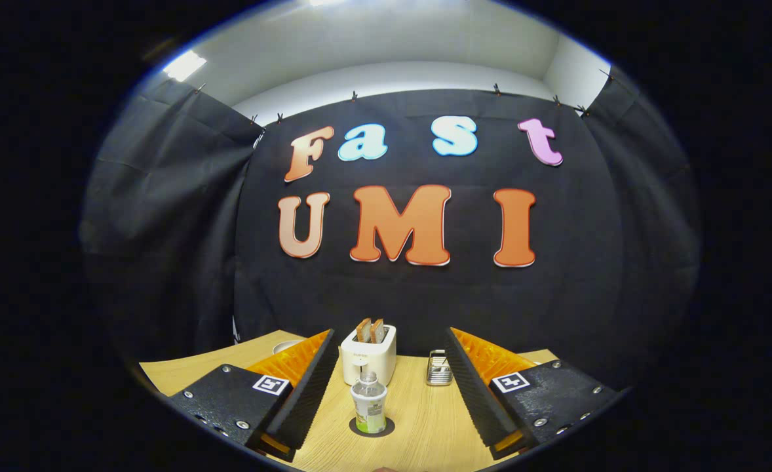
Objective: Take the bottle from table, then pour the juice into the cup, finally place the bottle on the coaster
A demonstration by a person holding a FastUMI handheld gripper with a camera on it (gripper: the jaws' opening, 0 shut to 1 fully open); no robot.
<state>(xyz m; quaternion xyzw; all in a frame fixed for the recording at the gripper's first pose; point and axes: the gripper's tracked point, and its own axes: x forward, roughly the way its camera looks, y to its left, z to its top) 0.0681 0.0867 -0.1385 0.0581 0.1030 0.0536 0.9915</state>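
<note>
Wooden desk (425, 419), black cloth behind. Bottle (368, 403) upright on dark coaster (386, 427), between the wide-spread fingers of the empty gripper (392, 373), clear desk either side. Toaster (367, 354) and small metal rack (438, 368) beyond.

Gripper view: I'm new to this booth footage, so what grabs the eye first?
The open gripper, its fingers spread wide, frames a small bottle standing upright on a dark coaster between them. Beyond it on the wooden table stands a white toaster holding two bread slices.
</note>
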